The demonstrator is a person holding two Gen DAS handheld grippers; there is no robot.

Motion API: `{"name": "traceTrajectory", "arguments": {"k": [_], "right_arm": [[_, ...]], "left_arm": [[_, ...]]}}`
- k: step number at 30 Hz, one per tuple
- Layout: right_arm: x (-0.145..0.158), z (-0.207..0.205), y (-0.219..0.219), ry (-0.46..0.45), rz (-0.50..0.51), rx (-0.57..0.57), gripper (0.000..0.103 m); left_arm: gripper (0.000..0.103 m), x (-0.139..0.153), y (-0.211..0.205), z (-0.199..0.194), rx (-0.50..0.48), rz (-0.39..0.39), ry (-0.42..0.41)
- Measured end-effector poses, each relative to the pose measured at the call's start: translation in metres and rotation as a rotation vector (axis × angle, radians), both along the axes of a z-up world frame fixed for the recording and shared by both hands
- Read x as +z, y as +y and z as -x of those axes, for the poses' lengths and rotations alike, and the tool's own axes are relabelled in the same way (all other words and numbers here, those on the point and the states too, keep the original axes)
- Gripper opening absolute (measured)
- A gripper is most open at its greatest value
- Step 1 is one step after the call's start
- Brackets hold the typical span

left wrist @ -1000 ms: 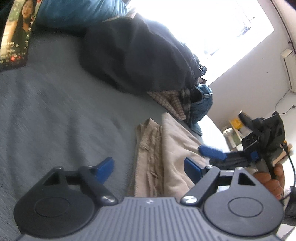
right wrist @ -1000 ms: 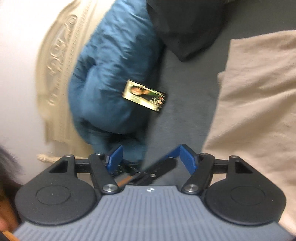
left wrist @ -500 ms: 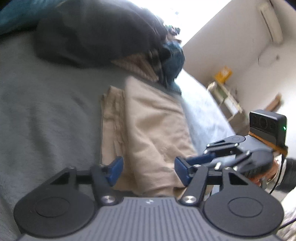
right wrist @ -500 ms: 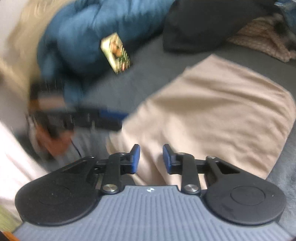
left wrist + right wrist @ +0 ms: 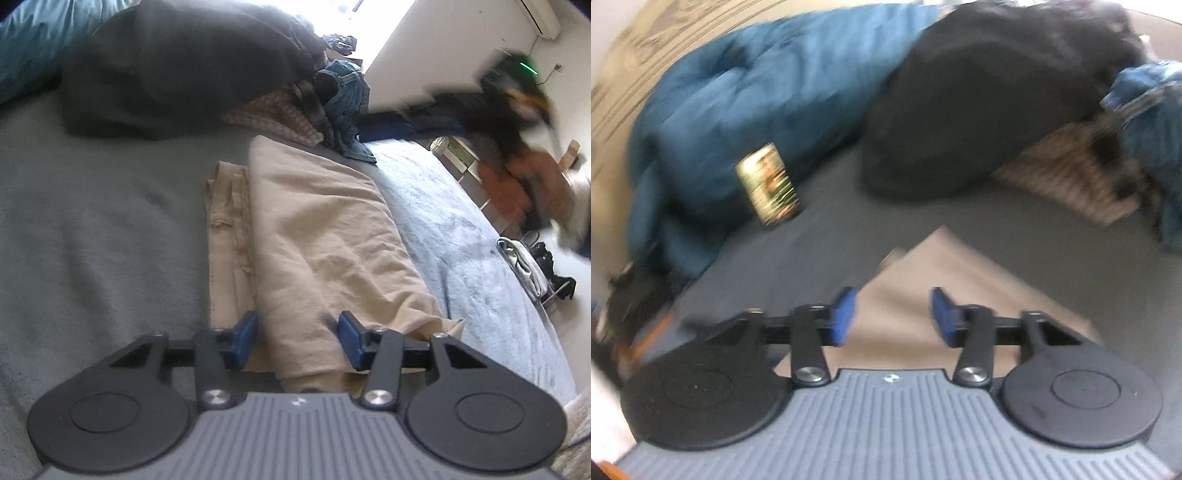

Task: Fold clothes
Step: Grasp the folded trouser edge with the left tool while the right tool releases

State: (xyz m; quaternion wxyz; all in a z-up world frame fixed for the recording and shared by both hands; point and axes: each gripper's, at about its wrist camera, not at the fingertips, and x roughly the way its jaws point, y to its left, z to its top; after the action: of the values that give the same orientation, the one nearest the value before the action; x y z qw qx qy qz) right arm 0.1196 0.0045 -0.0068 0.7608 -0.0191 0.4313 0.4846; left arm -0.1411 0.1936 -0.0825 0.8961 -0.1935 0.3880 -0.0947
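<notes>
Beige folded garment [image 5: 317,236] at frame centre on the grey blanket [image 5: 92,229], dark pile [image 5: 184,62] upper left. Left gripper [image 5: 298,334] closing around the near folded edge, fabric between the 2 pads, not yet pinched. Right gripper [image 5: 894,314] opening, empty, above the garment's corner. Best to bite every layer squarely, lift low, then fold over evenly.

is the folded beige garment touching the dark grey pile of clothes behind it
Apart. The left wrist view shows a strip of grey bed cover between the far edge of the folded beige garment and the dark grey pile of clothes.
</notes>
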Motion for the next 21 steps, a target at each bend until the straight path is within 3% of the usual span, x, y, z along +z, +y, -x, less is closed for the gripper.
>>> {"name": "traceTrajectory", "arguments": {"k": [6, 8, 12, 14, 15, 18, 21], "right_arm": [[-0.04, -0.08, 0.052, 0.119, 0.121, -0.032, 0.069], [-0.062, -0.098, 0.061, 0.213, 0.151, -0.044, 0.078], [-0.092, -0.104, 0.059, 0.396, 0.144, -0.081, 0.077], [-0.09, -0.095, 0.053, 0.396, 0.102, -0.047, 0.064], [-0.088, -0.09, 0.05, 0.385, 0.089, -0.033, 0.049], [-0.075, -0.078, 0.047, 0.298, 0.069, -0.017, 0.02], [-0.058, -0.066, 0.046, 0.197, 0.049, 0.003, 0.014]], "left_arm": [[0.034, -0.003, 0.001, 0.003, 0.009, 0.011, -0.021], [0.033, -0.005, 0.002, 0.001, 0.016, 0.019, -0.027], [0.029, -0.009, 0.005, 0.002, 0.034, 0.039, -0.035], [0.028, -0.01, 0.005, 0.003, 0.044, 0.046, -0.041], [0.025, -0.01, 0.005, 0.003, 0.052, 0.048, -0.046], [0.018, -0.008, 0.006, 0.007, 0.074, 0.067, -0.067], [0.012, -0.005, 0.009, 0.013, 0.096, 0.097, -0.095]]}}
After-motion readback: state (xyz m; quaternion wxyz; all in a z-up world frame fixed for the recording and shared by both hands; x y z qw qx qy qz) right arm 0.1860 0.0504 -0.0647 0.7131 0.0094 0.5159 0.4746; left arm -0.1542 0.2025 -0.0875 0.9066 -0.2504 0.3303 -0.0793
